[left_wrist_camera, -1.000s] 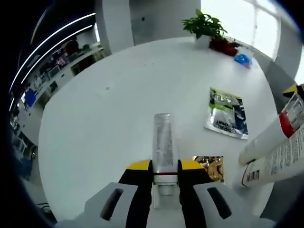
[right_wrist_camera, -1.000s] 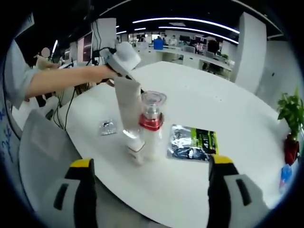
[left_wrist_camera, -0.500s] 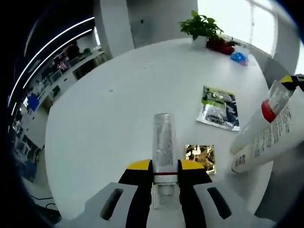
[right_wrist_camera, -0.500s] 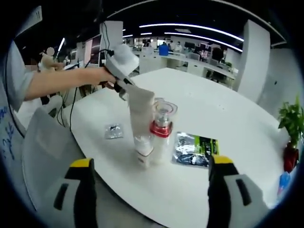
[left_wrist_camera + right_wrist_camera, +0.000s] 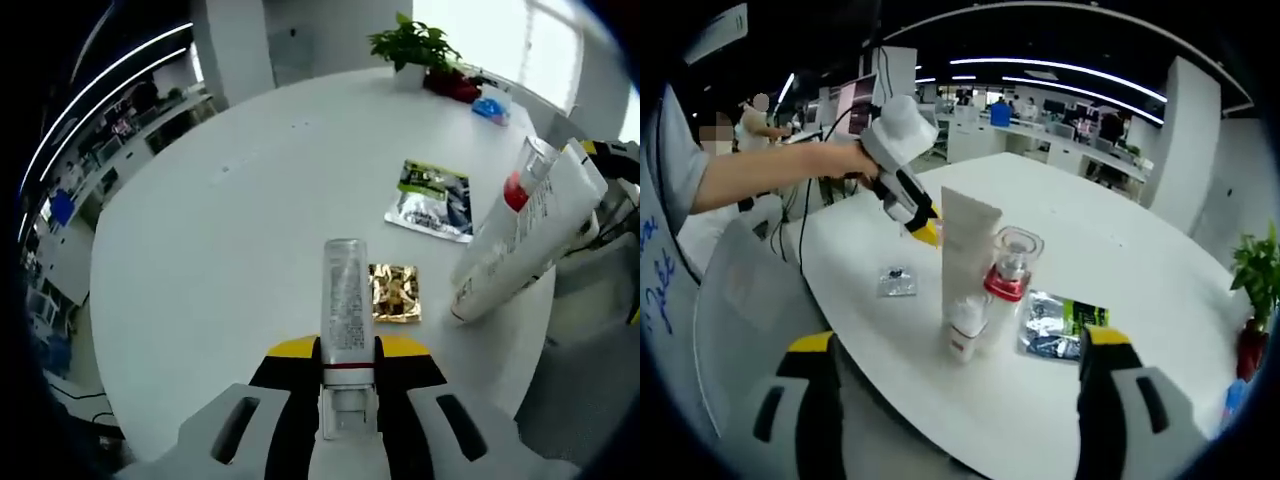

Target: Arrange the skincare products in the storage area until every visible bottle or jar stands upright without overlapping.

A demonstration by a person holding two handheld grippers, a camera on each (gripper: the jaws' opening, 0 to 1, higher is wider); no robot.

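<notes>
My left gripper is extended over the white round table, jaws clamped on a clear tube pointing forward. My right gripper hangs at the table edge, jaws wide, holding nothing. Counted: one white tube standing cap-down, touching one red-collared pump bottle; one green-black sachet; one gold sachet; one potted plant.

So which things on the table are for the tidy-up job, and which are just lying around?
For the job:
- clear tube, held in the left gripper
- white tube, standing on its cap
- red-collared pump bottle beside it

Just lying about:
- gold sachet
- green and silver pouch
- potted plant
- blue packet
</notes>
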